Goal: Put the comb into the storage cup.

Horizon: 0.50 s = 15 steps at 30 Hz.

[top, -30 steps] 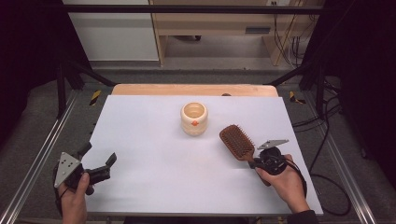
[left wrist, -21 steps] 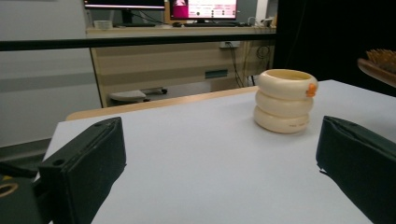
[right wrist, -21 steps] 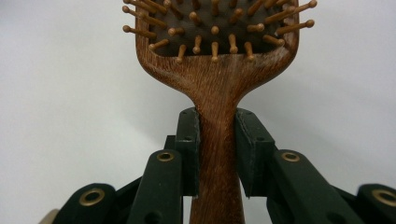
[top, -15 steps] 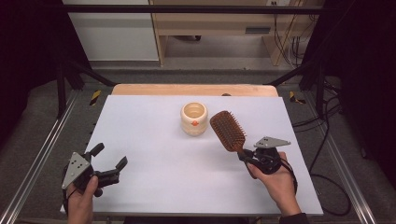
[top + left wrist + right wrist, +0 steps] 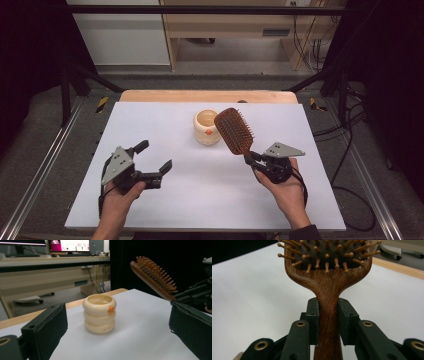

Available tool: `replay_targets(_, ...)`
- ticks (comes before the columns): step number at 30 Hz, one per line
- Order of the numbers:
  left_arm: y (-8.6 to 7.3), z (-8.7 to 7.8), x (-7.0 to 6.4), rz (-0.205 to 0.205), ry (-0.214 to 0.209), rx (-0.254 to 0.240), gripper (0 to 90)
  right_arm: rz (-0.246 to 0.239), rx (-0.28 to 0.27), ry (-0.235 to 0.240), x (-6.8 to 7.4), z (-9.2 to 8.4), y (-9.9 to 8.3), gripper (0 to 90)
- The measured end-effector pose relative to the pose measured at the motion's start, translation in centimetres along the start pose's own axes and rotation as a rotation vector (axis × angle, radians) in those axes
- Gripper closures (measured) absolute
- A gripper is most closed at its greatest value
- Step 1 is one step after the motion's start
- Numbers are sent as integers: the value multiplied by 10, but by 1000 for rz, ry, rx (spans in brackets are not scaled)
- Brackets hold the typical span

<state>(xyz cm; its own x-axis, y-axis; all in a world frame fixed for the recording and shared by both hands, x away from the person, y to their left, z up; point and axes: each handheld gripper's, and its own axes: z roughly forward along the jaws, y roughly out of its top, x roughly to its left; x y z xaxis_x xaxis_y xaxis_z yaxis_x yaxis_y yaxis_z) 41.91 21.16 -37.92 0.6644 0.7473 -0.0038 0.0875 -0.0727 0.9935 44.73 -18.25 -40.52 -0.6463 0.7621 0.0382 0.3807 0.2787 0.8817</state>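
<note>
Here the right gripper (image 5: 255, 161) pinches the handle of a brown wooden paddle hairbrush with wooden pins (image 5: 233, 131); in the right gripper view its two black pads (image 5: 313, 322) press flat on either side of the narrow handle, just below where it widens into the head. Brush head rises up and away from that claw, off the sheet, pins turned toward the person's left. Grey three-cornered plate (image 5: 284, 149) sits on top of the gripper; the person's right hand (image 5: 285, 192) wraps its body from below.

Just past the brush head, on its left, stands a cream ridged wooden cup with a small orange dot on its side (image 5: 207, 127), upright on the white table sheet (image 5: 210, 200). Brush head overlaps the cup's right edge in the high view; contact cannot be told. In the left gripper view the brush hangs above and to the right of the cup, apart from it.

Left gripper (image 5: 155, 159) is spread wide, nothing between its jaws, held in the person's left hand (image 5: 120, 197) well apart from the right claw, across the sheet. It points toward the cup, which shows framed between its two black pads (image 5: 48, 326) in its own view. Beyond the sheet's far edge, a strip of pale wooden tabletop (image 5: 207, 96).
</note>
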Motion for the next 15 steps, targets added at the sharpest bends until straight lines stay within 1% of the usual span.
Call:
replay_targets(2, 9, 17, -6, -5, -12, 0, 25, 3, -29, 14, 6, 6, 7, 728)
replay_targets(4, 16, 28, -11, -9, -24, -4, 27, -2, -36, 13, 8, 8, 8, 728)
replay_targets(5, 19, 34, -14, 1, -31, -2, 27, 4, -43, 17, 10, 10, 9, 728)
replay_targets(8, 25, 48, -21, -1, -45, 0, 26, 4, -63, 20, 14, 14, 10, 728)
replay_targets(12, 30, 65, -25, -36, -59, -3, 26, 11, -90, 19, 17, 16, 12, 728)
replay_targets(13, 31, 69, -26, -47, -62, -4, 26, 2, -103, 22, 20, 17, 13, 728)
replay_targets(15, 34, 74, -26, -60, -67, -8, 26, -5, -104, 21, 21, 17, 13, 728)
